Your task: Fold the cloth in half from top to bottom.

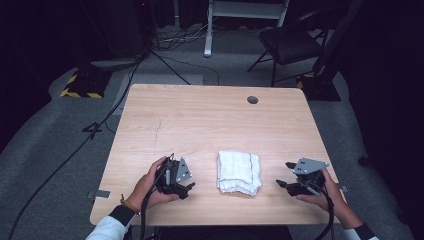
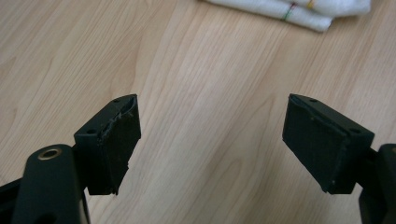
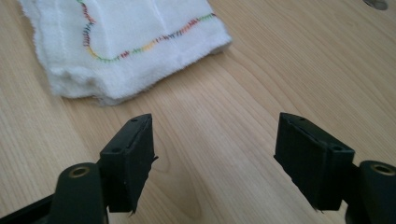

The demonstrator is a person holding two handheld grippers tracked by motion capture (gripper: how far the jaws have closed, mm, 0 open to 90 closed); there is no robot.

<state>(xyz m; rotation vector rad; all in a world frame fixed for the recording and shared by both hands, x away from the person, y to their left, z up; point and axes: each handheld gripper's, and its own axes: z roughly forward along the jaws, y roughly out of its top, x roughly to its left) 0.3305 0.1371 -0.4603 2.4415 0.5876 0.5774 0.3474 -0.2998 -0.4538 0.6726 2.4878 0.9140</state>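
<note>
the left gripper (image 1: 186,187) is held low over the near left part of the table (image 1: 200,120), in the person's left hand (image 1: 150,185). its jaws are spread wide with nothing between them; in the left gripper view only bare wood grain is seen in the gap, and the cloth lies beyond, well apart from the fingertips.

in the middle of the table's near half, between the two grippers, a folded white cloth (image 1: 239,172) is laid flat. it is stacked in several layers, with a line of coloured stitching across its top and slightly frayed, uneven edges at the near corner. it is judged to be light, soft and limp: it should not slip from the pads, but layers are likely to sag or come unfolded if only the top one is pinched. a hold is best taken at an edge or corner, with the whole stack pinched through.

on the right, the right gripper (image 1: 287,175) is held in the right hand (image 1: 325,192), pointed toward the cloth. its jaws are also released and empty, near the cloth's edge but not touching it.
</note>
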